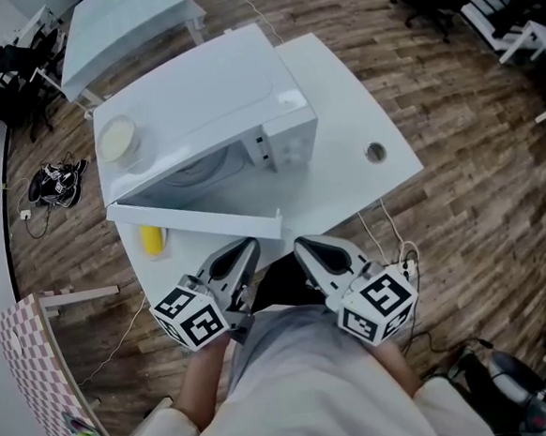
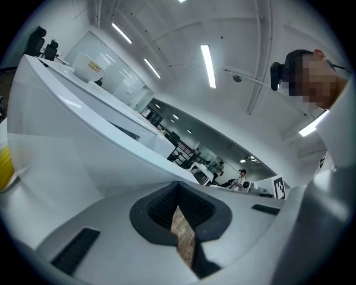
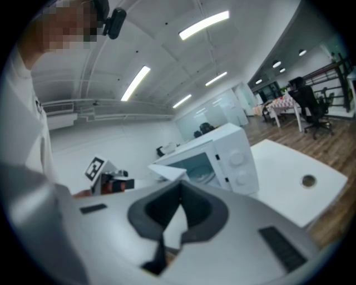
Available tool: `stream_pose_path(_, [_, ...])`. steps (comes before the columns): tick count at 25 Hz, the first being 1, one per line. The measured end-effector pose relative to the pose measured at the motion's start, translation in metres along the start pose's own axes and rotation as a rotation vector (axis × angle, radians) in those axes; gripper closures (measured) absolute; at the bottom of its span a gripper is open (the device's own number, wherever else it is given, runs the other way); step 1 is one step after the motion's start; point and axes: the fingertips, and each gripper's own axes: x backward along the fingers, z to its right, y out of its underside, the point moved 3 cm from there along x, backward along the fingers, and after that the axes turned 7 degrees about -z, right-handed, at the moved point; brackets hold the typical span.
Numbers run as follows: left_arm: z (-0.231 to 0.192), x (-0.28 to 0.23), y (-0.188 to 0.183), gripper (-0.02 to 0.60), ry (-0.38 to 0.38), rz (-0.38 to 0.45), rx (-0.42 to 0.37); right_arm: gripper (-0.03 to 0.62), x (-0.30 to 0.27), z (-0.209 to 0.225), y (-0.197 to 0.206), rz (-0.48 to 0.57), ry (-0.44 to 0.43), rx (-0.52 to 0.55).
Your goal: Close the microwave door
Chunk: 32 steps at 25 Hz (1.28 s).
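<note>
A white microwave (image 1: 217,99) stands on a white table (image 1: 359,111). Its door (image 1: 198,218) is swung wide open toward the table's front edge, and the cavity (image 1: 208,168) shows a glass plate. Both grippers are held low by the person's body, just off that front edge. The left gripper (image 1: 245,252) points up at the door's underside, its jaws shut with nothing between them. The right gripper (image 1: 306,248) is also shut and empty. The left gripper view shows the door (image 2: 83,145) close above the left gripper (image 2: 179,192). The right gripper view shows the microwave (image 3: 236,158) beyond the right gripper (image 3: 179,192).
A pale bowl (image 1: 116,138) sits on the microwave's top. A yellow object (image 1: 150,239) lies on the table under the open door. A cable hole (image 1: 374,152) marks the table's right side. Shoes (image 1: 56,182) lie on the wooden floor, and another white table (image 1: 117,27) stands behind.
</note>
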Motion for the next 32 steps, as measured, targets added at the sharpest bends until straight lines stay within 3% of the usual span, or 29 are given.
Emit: stream_pose_path(32, [-0.02, -0.015, -0.029, 0.565, 0.029, 0.002, 0.041, 0.576, -0.03, 0.014, -0.016, -0.023, 0.003, -0.033])
